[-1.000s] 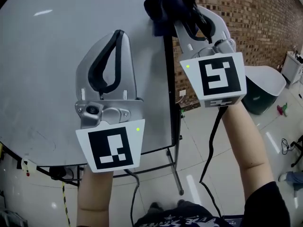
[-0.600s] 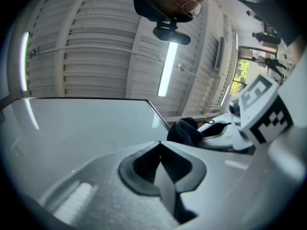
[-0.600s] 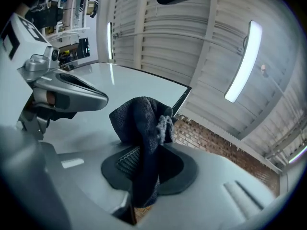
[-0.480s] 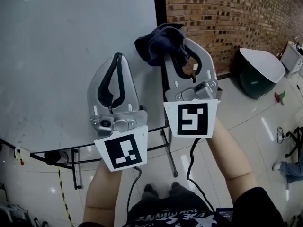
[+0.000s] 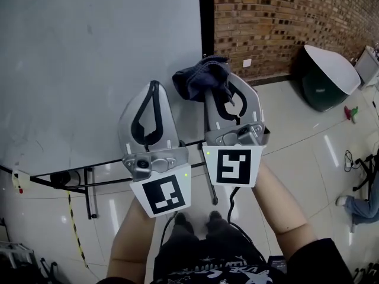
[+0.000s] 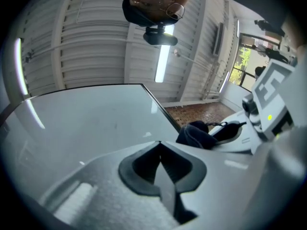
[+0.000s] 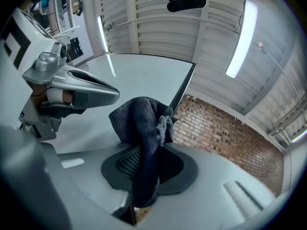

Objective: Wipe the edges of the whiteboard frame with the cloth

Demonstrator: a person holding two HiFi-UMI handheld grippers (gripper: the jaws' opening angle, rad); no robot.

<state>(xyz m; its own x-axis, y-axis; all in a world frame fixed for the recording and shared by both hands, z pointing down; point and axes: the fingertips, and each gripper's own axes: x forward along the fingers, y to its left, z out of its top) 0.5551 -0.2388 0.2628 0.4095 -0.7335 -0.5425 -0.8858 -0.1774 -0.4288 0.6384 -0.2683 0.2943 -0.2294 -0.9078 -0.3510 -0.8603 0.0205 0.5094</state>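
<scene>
the right gripper (image 5: 218, 90) is pinching a dark blue cloth (image 5: 200, 78). its two jaws are pressed tight on the cloth, and in the right gripper view the cloth runs down between the black pads (image 7: 120, 162) and puffs out in a bunch past the tips. the bunch sits at the right edge of the whiteboard (image 5: 89, 70), low down near its near right corner, right over the black frame (image 5: 206, 16). i cannot tell if the cloth is touching the frame or just held in front of it.

the left gripper (image 5: 154, 86) is just beside the right one, on its left, and it points at the white face of the board. its jaws are pressed together with nothing between them. the left gripper view shows the tips meeting in a point.

the two grippers are side by side but not touching. each has a cube with black and white squares at its near end.

to the right of the board is a red brick wall (image 5: 284, 22). a dark bin (image 5: 328, 76) with a white lid stands on the shiny tile floor (image 5: 296, 141) by the wall, well apart from the grippers.
</scene>
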